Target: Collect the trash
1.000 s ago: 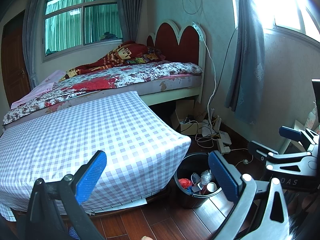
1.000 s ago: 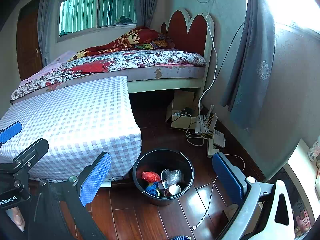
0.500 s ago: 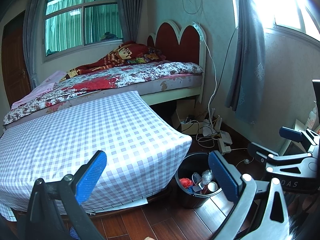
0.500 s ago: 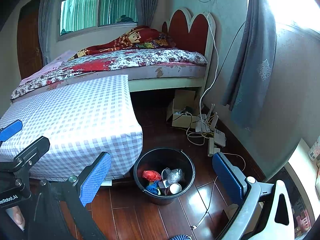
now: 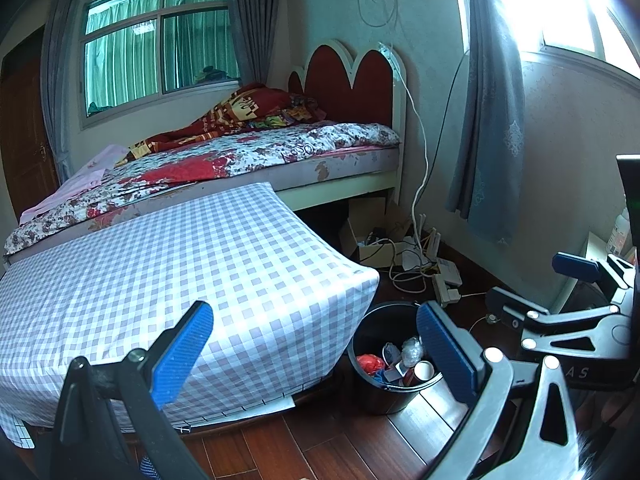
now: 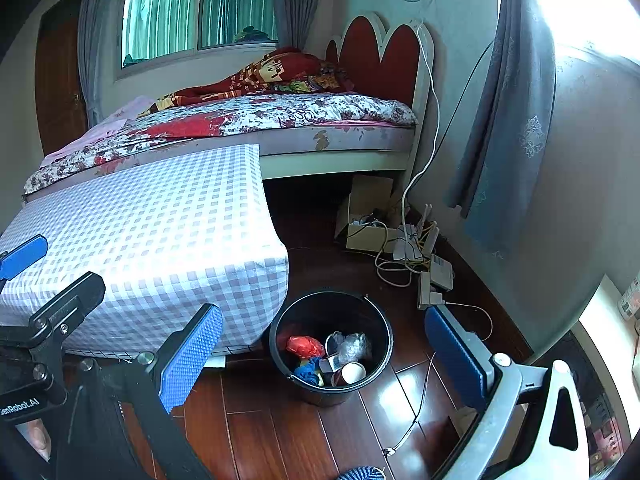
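Both the left gripper (image 5: 316,344) and right gripper (image 6: 324,344) gape empty above the black bucket (image 6: 376,320), beside the checkered table (image 6: 160,232).

bucket (image 5: 362,340) partly behind tongs, trash indistinct

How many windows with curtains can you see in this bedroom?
2: a green-curtained window on the far wall behind the bed, and a bright window with a grey-blue curtain on the right wall.

A bed (image 5: 248,152) with a flowery cover and a red headboard (image 5: 348,84) stands by the window (image 5: 160,40). A checked purple and white cloth (image 5: 180,272) lies in front of it. White cables (image 6: 400,256) and an open cardboard box (image 6: 368,216) sit on the wooden floor (image 6: 280,432) near a grey curtain (image 6: 508,120).
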`<action>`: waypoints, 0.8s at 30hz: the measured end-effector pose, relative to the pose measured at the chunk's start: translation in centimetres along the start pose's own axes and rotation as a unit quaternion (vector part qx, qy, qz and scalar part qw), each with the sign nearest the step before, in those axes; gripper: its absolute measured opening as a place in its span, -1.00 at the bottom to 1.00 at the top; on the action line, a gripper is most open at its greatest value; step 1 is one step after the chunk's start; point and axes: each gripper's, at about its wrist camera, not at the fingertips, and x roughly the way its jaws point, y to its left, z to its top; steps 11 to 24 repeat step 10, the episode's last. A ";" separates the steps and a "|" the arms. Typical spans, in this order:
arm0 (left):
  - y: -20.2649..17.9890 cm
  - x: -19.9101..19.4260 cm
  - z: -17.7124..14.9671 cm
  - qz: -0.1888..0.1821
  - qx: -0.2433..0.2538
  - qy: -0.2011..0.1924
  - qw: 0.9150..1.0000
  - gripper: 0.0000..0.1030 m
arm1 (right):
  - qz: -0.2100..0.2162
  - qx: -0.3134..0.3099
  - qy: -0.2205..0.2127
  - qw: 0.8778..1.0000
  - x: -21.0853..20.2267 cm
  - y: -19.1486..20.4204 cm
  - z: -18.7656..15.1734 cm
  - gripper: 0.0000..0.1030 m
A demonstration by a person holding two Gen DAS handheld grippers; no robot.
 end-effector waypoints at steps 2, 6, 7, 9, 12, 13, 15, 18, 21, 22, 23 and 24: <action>0.1 -0.1 0.0 -0.002 0.002 -0.005 1.000 0.98 | 0.000 0.000 0.000 1.000 0.0 0.0 -0.1 0.98; 0.0 0.0 0.0 -0.005 0.008 -0.006 1.000 0.98 | -0.001 0.001 -0.001 1.000 0.0 -0.1 -0.1 0.98; 0.1 0.1 0.0 -0.006 0.008 -0.003 1.000 0.98 | -0.002 0.001 -0.001 1.000 0.0 -0.1 -0.1 0.99; 0.1 0.2 -0.1 -0.004 0.009 0.002 1.000 0.98 | -0.002 0.001 0.000 1.000 0.0 -0.2 -0.2 0.98; 0.2 0.4 -0.1 -0.003 0.010 0.004 1.000 0.98 | -0.002 0.001 0.001 1.000 0.0 -0.3 -0.3 0.99; 0.2 0.4 -0.1 -0.003 0.010 0.004 1.000 0.98 | -0.002 0.001 0.001 1.000 0.0 -0.3 -0.3 0.99; 0.2 0.4 -0.1 -0.003 0.010 0.004 1.000 0.98 | -0.002 0.001 0.001 1.000 0.0 -0.3 -0.3 0.99; 0.2 0.4 -0.1 -0.003 0.010 0.004 1.000 0.98 | -0.002 0.001 0.001 1.000 0.0 -0.3 -0.3 0.99; 0.2 0.4 -0.1 -0.003 0.010 0.004 1.000 0.98 | -0.002 0.001 0.001 1.000 0.0 -0.3 -0.3 0.99; 0.2 0.4 -0.1 -0.003 0.010 0.004 1.000 0.98 | -0.002 0.001 0.001 1.000 0.0 -0.3 -0.3 0.99; 0.2 0.4 -0.1 -0.003 0.010 0.004 1.000 0.98 | -0.002 0.001 0.001 1.000 0.0 -0.3 -0.3 0.99; 0.2 0.4 -0.1 -0.003 0.010 0.004 1.000 0.98 | -0.002 0.001 0.001 1.000 0.0 -0.3 -0.3 0.99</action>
